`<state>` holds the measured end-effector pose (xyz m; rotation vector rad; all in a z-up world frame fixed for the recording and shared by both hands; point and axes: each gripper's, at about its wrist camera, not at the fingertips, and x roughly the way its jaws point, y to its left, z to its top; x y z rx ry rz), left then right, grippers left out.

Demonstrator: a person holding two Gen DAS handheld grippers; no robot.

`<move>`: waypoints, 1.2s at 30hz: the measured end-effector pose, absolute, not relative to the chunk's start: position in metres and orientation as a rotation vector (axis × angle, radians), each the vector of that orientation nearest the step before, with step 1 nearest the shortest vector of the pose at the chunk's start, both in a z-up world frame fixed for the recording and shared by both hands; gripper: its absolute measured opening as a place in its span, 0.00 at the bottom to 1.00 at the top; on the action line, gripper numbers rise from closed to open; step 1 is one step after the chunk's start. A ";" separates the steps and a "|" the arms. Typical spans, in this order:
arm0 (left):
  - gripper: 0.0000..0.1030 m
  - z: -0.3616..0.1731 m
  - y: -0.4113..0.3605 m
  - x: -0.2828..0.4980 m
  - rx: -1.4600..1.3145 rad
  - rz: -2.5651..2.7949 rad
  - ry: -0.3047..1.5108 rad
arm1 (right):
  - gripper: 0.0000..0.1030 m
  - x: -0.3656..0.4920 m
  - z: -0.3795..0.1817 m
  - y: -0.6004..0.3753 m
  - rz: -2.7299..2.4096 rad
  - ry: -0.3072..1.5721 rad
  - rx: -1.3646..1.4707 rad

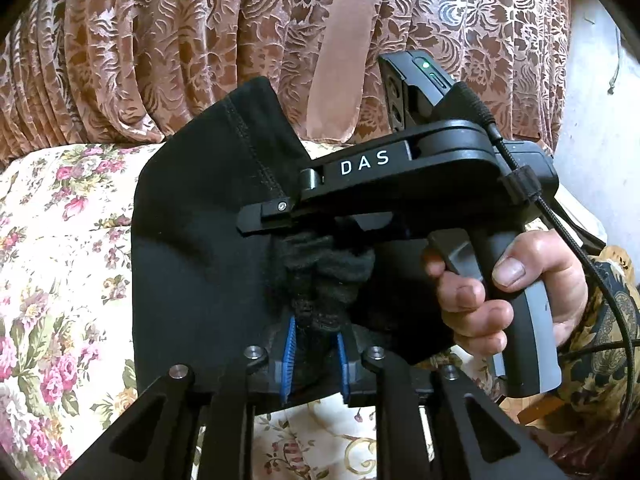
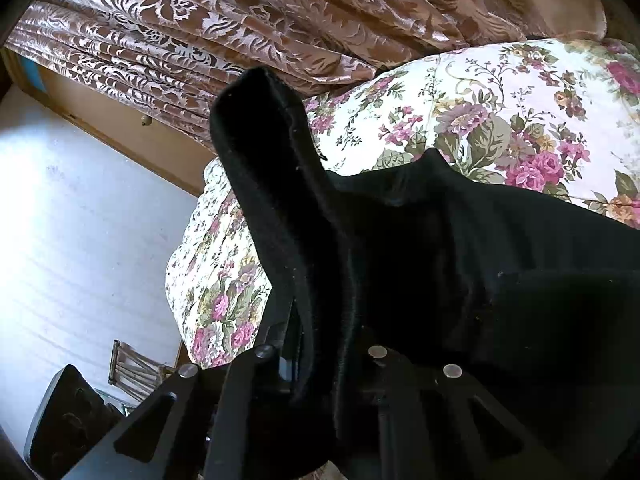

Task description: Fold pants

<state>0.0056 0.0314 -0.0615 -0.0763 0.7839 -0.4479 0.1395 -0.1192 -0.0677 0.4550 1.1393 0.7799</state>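
left tool (image 1: 315, 354): you're clamped on bunched black pants (image 1: 200, 240) | right tool (image 2: 320, 364): looks pinched on the waistband, pads hidden | floral bedspread (image 1: 60, 240) underneath

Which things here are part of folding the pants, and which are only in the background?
Part of the job:
- black pants
- left gripper, shut on the pants
- right gripper, shut on the pants
- floral bedspread under the pants

Background:
- brown patterned curtain
- white wall
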 end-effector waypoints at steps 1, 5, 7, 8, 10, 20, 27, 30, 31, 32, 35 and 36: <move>0.25 -0.061 0.032 0.005 -0.081 -0.451 0.785 | 0.13 0.138 -0.066 -0.120 0.779 1.137 0.458; 0.30 -0.058 0.042 0.000 -0.111 -0.467 0.785 | 0.13 0.135 -0.061 -0.122 0.780 1.126 0.461; 0.31 -0.055 0.052 -0.006 -0.155 -0.504 0.778 | 0.13 0.133 -0.059 -0.123 0.782 1.120 0.460; 0.31 -0.053 0.061 -0.009 -0.199 -0.542 0.775 | 0.13 0.132 -0.057 -0.124 0.782 1.118 0.462; 0.31 -0.048 0.085 -0.016 -0.313 -0.598 0.750 | 0.13 0.130 -0.053 -0.125 0.785 1.112 0.467; 0.32 -0.071 0.218 -0.008 -0.669 -0.251 0.718 | 0.13 0.115 -0.001 -0.125 0.854 1.020 0.472; 0.32 -0.087 0.195 0.020 -0.644 -0.264 0.796 | 0.13 0.101 0.041 -0.140 0.880 0.935 0.472; 0.32 -0.087 0.170 0.036 -0.616 -0.308 0.817 | 0.13 0.093 0.057 -0.155 0.875 0.898 0.464; 0.32 -0.086 0.162 0.039 -0.609 -0.328 0.821 | 0.13 0.091 0.062 -0.160 0.871 0.888 0.463; 0.32 -0.085 0.154 0.043 -0.599 -0.347 0.826 | 0.13 0.088 0.066 -0.168 0.863 0.875 0.463; 0.32 -0.083 0.128 0.052 -0.568 -0.405 0.841 | 0.13 0.084 0.076 -0.189 0.832 0.849 0.462; 0.32 -0.082 0.117 0.056 -0.554 -0.430 0.849 | 0.13 0.081 0.077 -0.201 0.811 0.842 0.460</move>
